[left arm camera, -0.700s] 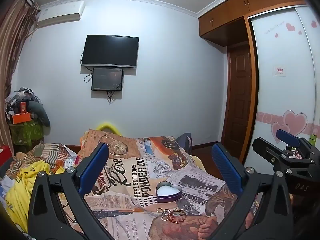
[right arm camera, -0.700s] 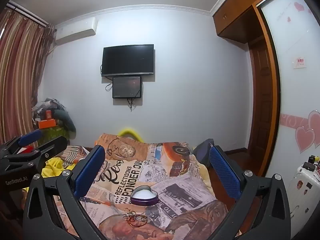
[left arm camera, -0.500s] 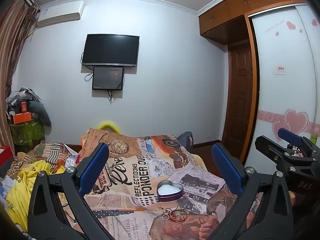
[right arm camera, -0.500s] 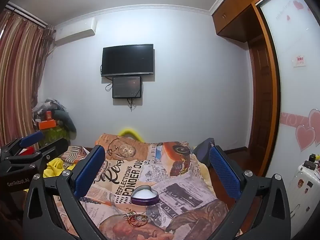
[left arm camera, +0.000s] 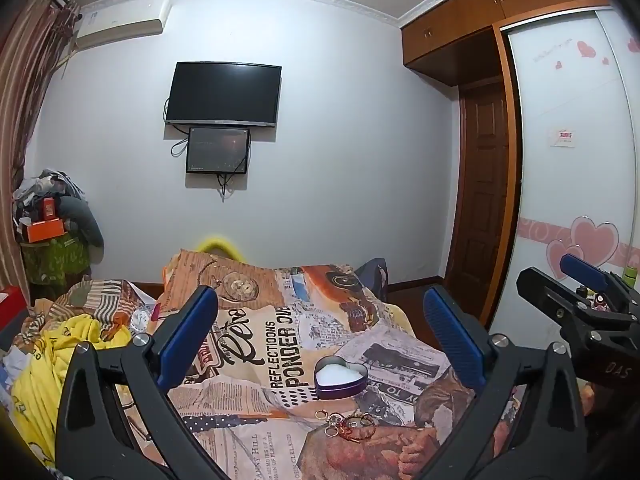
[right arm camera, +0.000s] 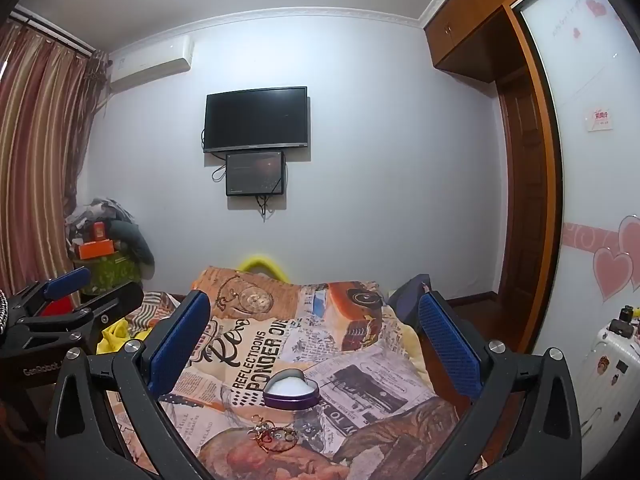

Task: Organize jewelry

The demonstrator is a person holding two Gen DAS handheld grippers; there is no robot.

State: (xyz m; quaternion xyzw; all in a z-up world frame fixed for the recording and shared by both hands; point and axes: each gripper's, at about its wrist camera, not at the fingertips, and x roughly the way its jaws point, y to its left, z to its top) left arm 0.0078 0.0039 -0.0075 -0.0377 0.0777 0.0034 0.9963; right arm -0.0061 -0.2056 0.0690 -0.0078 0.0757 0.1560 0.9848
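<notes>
So, progress check, going left to right;
left gripper [left arm camera: 320,328]: fingers spread wide, nothing between them; held up over the bed [left arm camera: 248,344], well short of anything
jewelry pile [left arm camera: 348,428]: small tangle of rings and what looks like a reddish bracelet, lying loose on the printed bedspread, just in front of the tin and apart from it; too small to count the pieces
heart tin [left arm camera: 340,376]: purple, lid off, white lining showing; looks empty as far as I can tell
right gripper [right arm camera: 314,328]: fingers spread too, holding nothing; lined up roughly on the tin and pile
done: pretty much nothing by the look of it; tin is open and ready
left: basically everything; each piece needs picking up and dropping in the tin
</notes>
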